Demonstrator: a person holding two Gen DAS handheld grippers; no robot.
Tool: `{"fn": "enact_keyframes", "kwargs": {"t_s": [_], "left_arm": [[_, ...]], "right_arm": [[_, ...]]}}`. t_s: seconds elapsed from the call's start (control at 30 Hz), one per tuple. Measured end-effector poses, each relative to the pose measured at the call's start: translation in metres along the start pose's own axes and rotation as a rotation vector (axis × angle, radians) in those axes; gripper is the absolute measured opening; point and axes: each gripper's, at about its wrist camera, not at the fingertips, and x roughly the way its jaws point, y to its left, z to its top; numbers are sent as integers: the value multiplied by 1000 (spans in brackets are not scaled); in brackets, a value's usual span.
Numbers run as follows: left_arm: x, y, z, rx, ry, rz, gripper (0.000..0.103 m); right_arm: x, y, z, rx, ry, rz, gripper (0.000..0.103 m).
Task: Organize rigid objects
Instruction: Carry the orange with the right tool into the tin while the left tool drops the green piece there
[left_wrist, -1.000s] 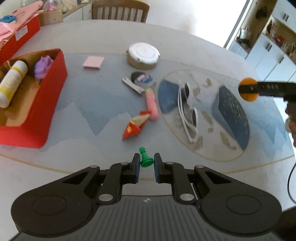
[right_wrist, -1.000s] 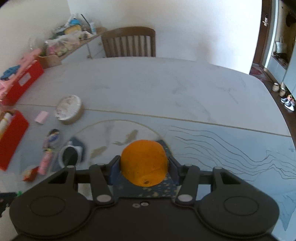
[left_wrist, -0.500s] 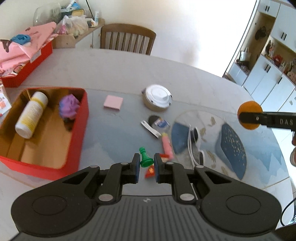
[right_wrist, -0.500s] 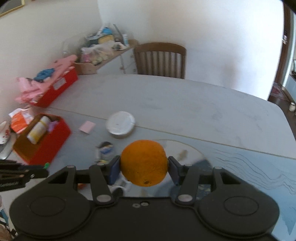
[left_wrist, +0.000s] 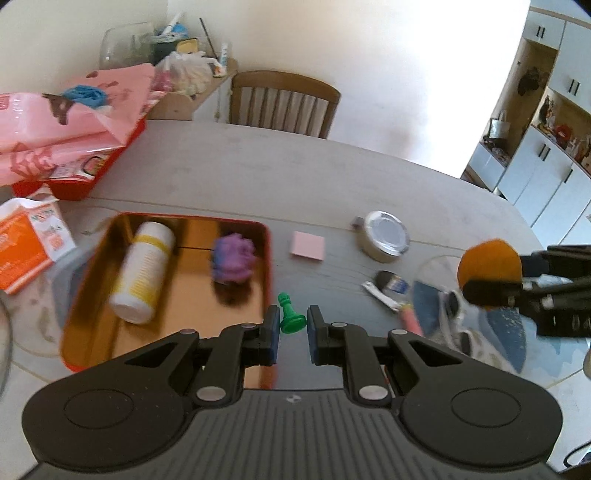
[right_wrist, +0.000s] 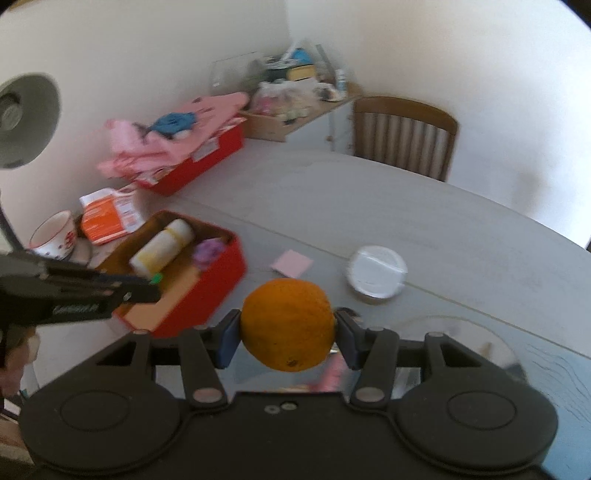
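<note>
My left gripper (left_wrist: 291, 326) is shut on a green chess pawn (left_wrist: 290, 315) and holds it in the air by the right rim of the open red box (left_wrist: 269, 258). The box holds a white and yellow bottle (left_wrist: 142, 271) and a purple lump (left_wrist: 235, 258). My right gripper (right_wrist: 288, 338) is shut on an orange (right_wrist: 288, 325), held above the table to the right of the red box (right_wrist: 207, 295). The orange also shows at the right of the left wrist view (left_wrist: 489, 264).
On the table lie a pink sticky pad (left_wrist: 308, 246), a round tin (left_wrist: 384, 236), a nail clipper (left_wrist: 380, 297), a pink tube (left_wrist: 412, 319) and white sunglasses (left_wrist: 452, 321). At the left are an orange packet (left_wrist: 27, 242), a second red box with pink bags (left_wrist: 74, 122) and a bowl (right_wrist: 53, 234).
Both grippers have swung left towards the red box, each still holding its object. The box now sits directly ahead of the left gripper.
</note>
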Motion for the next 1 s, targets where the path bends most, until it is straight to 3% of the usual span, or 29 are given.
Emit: {"fn": "enact_keyframes", "kwargs": {"t_s": [0.5,1.0], "left_arm": [[37,74,41,26,3,-14,15],[98,101,62,47,82,-62,15]], "right_arm": [[77,106,32,-134,71,65,53],[151,139,40,-204,169,38,53]]}}
